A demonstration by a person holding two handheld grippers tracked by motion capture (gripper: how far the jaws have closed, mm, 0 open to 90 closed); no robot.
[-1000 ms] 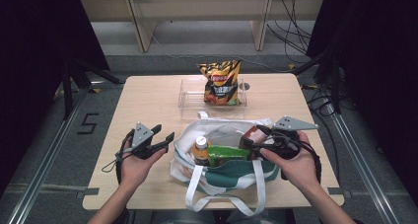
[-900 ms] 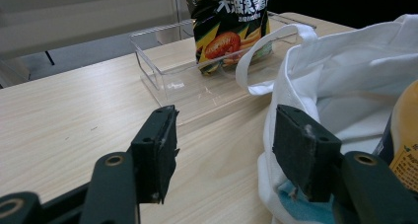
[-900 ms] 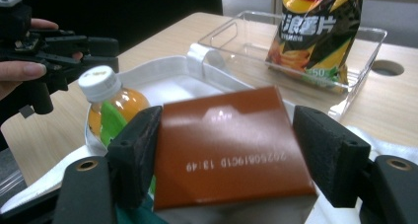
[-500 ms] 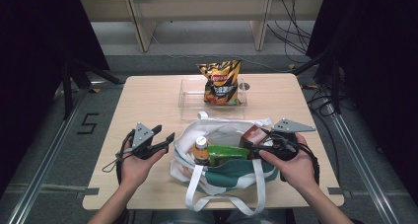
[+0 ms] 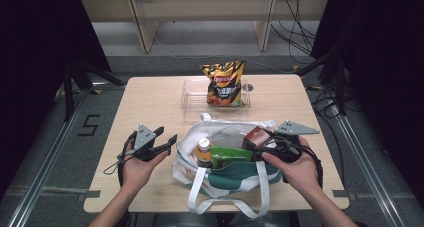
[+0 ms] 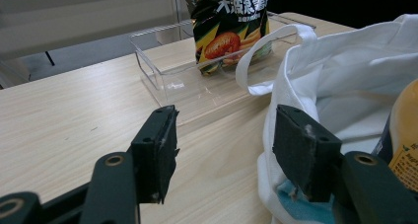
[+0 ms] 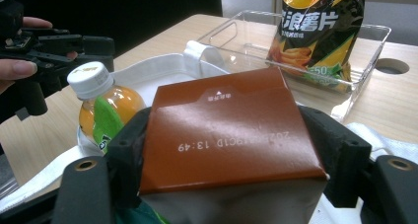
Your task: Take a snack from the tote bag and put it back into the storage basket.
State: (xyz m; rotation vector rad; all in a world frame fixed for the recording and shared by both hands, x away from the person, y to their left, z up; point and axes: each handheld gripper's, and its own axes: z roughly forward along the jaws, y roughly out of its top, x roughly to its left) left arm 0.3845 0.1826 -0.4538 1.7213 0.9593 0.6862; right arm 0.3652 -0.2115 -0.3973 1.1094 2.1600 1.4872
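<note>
A white and green tote bag (image 5: 225,174) lies open at the table's near middle. An orange-drink bottle (image 5: 203,149) and a green packet (image 5: 231,154) stand inside it. My right gripper (image 5: 256,140) is shut on a brown carton (image 5: 254,135) over the bag's right side. In the right gripper view the carton (image 7: 231,130) is clamped between both pads, with the bottle (image 7: 101,105) to its left. My left gripper (image 5: 167,137) is open and holds nothing just left of the bag. Its jaws (image 6: 222,130) frame bare table beside the bag's white cloth (image 6: 345,61).
A chips bag (image 5: 224,82) stands upright in a clear plastic tray (image 5: 192,94) at the table's far middle, just beyond the bag's handle. A round hole (image 5: 247,87) is in the tabletop beside the tray. Bare wood lies to the left and right.
The right gripper with the brown carton has edged slightly left over the bag. The left gripper has stayed in place, open.
</note>
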